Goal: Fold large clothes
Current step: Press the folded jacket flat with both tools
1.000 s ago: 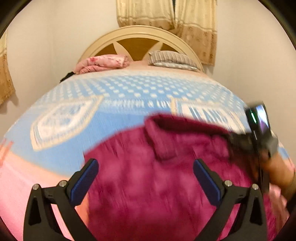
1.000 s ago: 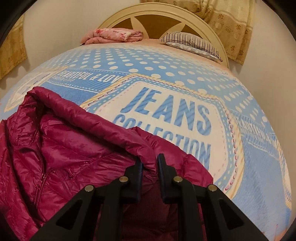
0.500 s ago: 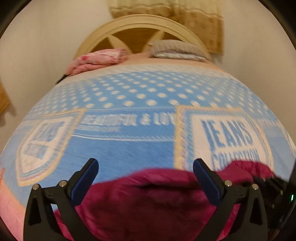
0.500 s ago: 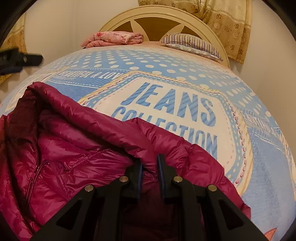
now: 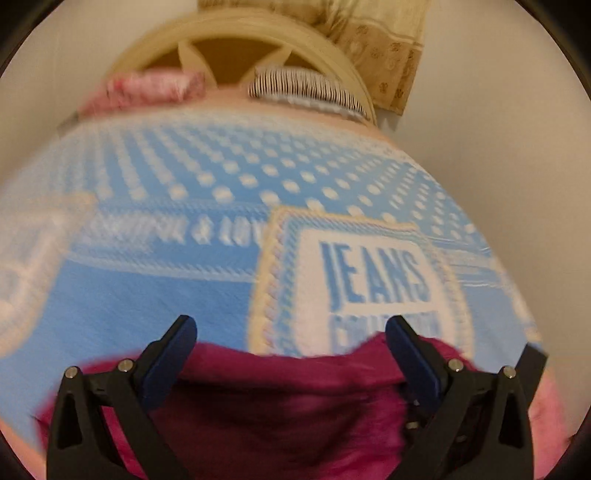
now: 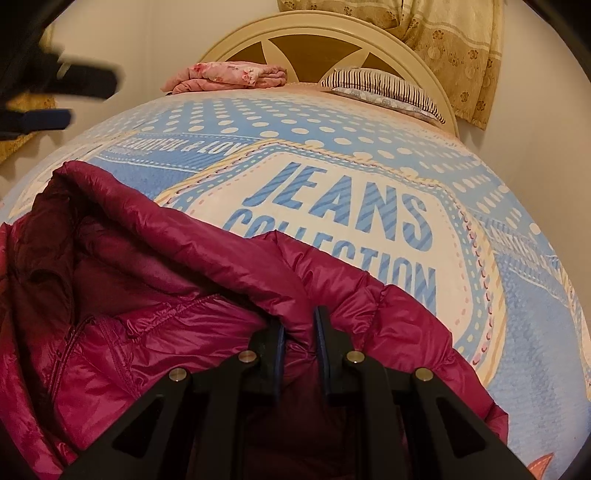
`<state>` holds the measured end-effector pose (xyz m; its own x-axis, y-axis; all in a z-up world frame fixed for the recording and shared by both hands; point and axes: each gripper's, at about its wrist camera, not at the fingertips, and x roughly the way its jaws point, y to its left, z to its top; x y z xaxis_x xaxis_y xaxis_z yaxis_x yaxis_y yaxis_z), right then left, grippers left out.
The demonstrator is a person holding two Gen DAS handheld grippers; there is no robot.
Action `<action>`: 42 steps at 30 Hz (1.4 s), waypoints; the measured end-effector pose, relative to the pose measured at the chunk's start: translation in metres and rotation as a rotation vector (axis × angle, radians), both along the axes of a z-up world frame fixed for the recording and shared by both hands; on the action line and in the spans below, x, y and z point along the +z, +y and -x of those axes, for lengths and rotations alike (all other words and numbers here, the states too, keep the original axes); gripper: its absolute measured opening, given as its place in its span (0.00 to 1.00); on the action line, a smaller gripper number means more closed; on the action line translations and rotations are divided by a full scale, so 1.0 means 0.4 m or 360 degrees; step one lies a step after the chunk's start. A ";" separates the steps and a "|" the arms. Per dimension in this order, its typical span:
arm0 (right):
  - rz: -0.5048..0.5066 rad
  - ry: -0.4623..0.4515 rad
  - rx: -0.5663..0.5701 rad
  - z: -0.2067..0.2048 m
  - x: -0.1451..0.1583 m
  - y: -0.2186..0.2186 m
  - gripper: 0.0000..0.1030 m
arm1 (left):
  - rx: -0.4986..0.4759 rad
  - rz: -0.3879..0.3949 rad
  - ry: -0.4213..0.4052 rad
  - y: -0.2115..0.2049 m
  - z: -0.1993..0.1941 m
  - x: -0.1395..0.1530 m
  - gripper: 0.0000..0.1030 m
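Item: maroon puffer jacket (image 6: 155, 332), quilted and shiny, lying crumpled on the near part of the bed (image 6: 535, 332). Its zip runs down the left portion in the right wrist view; a padded fold, collar or hood (cannot tell which), arches across the top of the heap.

Item: right gripper (image 6: 298, 332), black frame, its fingers (image 6: 321, 343) drawn close together and clamped on a ridge of the jacket's padded edge, the fabric bunched up between the blue pads.

Item: left gripper (image 5: 291, 350), black frame with blue pads, its fingers (image 5: 166, 354) spread wide apart with nothing between them. It hovers over the jacket's far edge; the view is blurred, so contact with the fabric cannot be told. In the right wrist view it shows as a blurred dark shape at the upper left, above the bed and apart from the jacket.

Item: bedspread (image 6: 369, 155), light blue with white dots and a cream panel reading "JEANS COLLECTION" (image 6: 347, 214), partly covered by the jacket's upper edge.

Item: headboard (image 6: 332, 33), cream, arched, with brown inset panels, at the far end of the bed.

Item: folded pink floral cloth (image 6: 229, 75), lying at the head of the bed, left of the pillow.

Item: striped pillow (image 6: 380, 88), at the head of the bed, right side.

Item: beige patterned curtain (image 6: 454, 44), hanging behind the headboard at the upper right.
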<state>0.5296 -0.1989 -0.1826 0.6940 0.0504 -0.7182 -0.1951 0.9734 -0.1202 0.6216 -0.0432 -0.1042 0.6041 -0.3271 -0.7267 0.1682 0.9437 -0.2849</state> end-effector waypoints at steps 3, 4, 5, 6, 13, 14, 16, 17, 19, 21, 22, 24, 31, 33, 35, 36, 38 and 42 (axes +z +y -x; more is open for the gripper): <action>-0.0034 0.0000 0.0002 0.001 0.001 -0.009 0.15 | -0.0002 -0.0002 0.0119 -0.013 0.005 -0.070 1.00; -0.0050 0.0002 0.0003 -0.001 0.001 -0.014 0.15 | 0.0016 -0.0079 0.0153 -0.017 0.007 -0.094 1.00; -0.0060 0.0003 0.0004 0.000 0.001 -0.015 0.15 | 0.0032 -0.0117 0.0182 -0.016 0.012 -0.114 1.00; -0.0074 0.0003 0.0005 0.000 0.001 -0.018 0.15 | 0.0042 -0.0102 0.0212 -0.003 0.017 -0.139 1.00; -0.0097 -0.0006 0.0012 0.003 0.003 -0.019 0.15 | 0.0029 -0.0130 0.0129 -0.008 0.071 -0.187 1.00; -0.0097 -0.0012 0.0015 0.005 0.004 -0.018 0.15 | 0.0027 -0.0157 0.0110 -0.010 0.071 -0.195 1.00; -0.0119 -0.0012 0.0019 0.009 0.008 -0.023 0.16 | 0.0027 -0.0223 0.0052 -0.017 0.085 -0.197 1.00; -0.0142 -0.0013 0.0020 0.014 0.012 -0.027 0.16 | 0.0033 -0.0243 0.0040 -0.021 0.088 -0.199 1.00; -0.0230 -0.0018 0.0030 0.028 0.028 -0.045 0.19 | 0.0040 -0.0232 0.0038 -0.014 0.083 -0.198 1.00; -0.0310 -0.0068 0.0014 0.051 0.057 -0.064 0.27 | 0.0047 -0.0204 0.0035 -0.007 0.081 -0.199 1.00; -0.0353 -0.0104 0.0002 0.062 0.076 -0.072 0.32 | 0.0050 -0.0189 0.0031 -0.003 0.081 -0.199 1.00; -0.0401 -0.0144 -0.0043 0.070 0.108 -0.078 0.32 | 0.0059 -0.0146 0.0025 0.007 0.083 -0.197 1.00; -0.0523 -0.0166 -0.0111 0.029 0.200 -0.020 0.32 | 0.0071 -0.0181 0.0023 -0.001 0.082 -0.202 1.00; -0.0484 -0.0056 -0.0069 -0.002 0.168 0.019 0.32 | 0.0071 -0.0159 0.0019 0.004 0.084 -0.201 1.00; -0.0395 0.0042 -0.0065 -0.026 0.117 0.047 0.32 | 0.0090 -0.0151 0.0022 0.011 0.085 -0.203 1.00; -0.0414 0.0078 -0.0087 -0.033 0.092 0.043 0.32 | 0.0093 -0.0140 0.0022 0.014 0.084 -0.202 1.00; -0.0536 0.0167 -0.0130 -0.049 0.047 0.016 0.31 | 0.0094 -0.0143 0.0019 0.014 0.084 -0.202 1.00; -0.0584 0.0188 -0.0091 -0.051 0.016 0.005 0.31 | 0.0113 -0.0331 0.0048 -0.023 0.074 -0.212 1.00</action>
